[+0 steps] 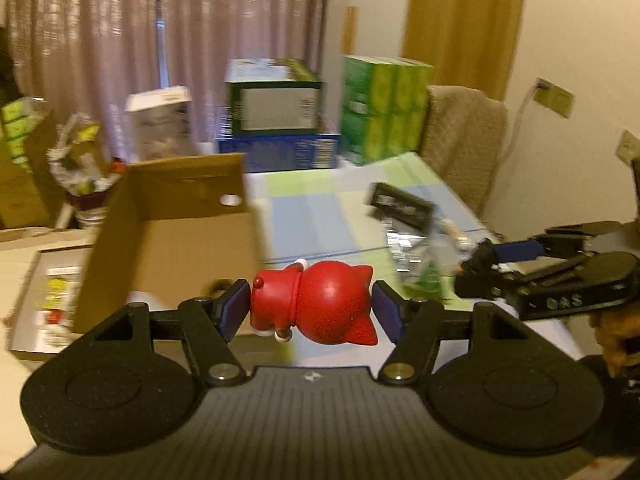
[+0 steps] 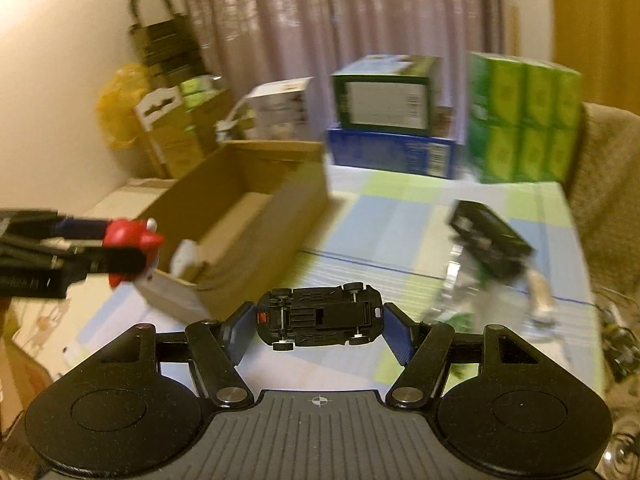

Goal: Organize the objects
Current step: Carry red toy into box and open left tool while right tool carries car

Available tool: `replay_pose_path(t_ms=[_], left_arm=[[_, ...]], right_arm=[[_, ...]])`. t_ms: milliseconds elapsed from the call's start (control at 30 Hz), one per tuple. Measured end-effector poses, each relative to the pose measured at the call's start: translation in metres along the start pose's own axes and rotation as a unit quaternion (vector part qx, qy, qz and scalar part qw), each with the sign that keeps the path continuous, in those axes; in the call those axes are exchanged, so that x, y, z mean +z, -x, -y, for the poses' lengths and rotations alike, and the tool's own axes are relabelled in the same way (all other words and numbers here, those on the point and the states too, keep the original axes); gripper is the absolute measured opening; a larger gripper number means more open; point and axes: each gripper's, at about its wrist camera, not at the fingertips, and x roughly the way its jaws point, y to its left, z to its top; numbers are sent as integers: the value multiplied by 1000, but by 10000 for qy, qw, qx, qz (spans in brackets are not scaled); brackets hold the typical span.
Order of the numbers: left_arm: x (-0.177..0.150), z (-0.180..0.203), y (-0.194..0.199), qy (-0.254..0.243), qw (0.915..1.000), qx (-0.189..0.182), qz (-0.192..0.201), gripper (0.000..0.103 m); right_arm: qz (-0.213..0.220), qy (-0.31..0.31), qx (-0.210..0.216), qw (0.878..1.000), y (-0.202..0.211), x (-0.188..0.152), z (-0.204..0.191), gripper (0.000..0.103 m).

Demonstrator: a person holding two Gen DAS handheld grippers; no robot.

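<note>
My left gripper (image 1: 310,308) is shut on a red cat figurine (image 1: 316,305), held sideways above the table near the front right corner of an open cardboard box (image 1: 176,236). In the right wrist view the same red figurine (image 2: 132,236) hangs at the left, just in front of the cardboard box (image 2: 248,224). My right gripper (image 2: 319,318) is shut on a black toy car (image 2: 318,316), which shows its underside and wheels, above the checked tablecloth (image 2: 360,232). The right gripper (image 1: 476,268) shows at the right edge of the left wrist view.
A clear packet with a black header card (image 2: 486,240) lies on the cloth to the right. Green and blue boxes (image 2: 384,120) and green tissue packs (image 2: 524,120) stand at the back. A white object (image 2: 186,258) sits in the box's near corner. A beige-covered chair (image 1: 464,140) is far right.
</note>
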Motion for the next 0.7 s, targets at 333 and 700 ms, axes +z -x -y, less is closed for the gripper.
replay_pose_path(t_ms=[333,700], left_arm=[[13,-100,-7,334,9978,577,-54,62],[2,-144,-51,512,9962,594,-377,62]], right_arm=[[49,342,543,9979,-57,41,-67,64],[-145,400,588,9974,-123,59,-88,64]])
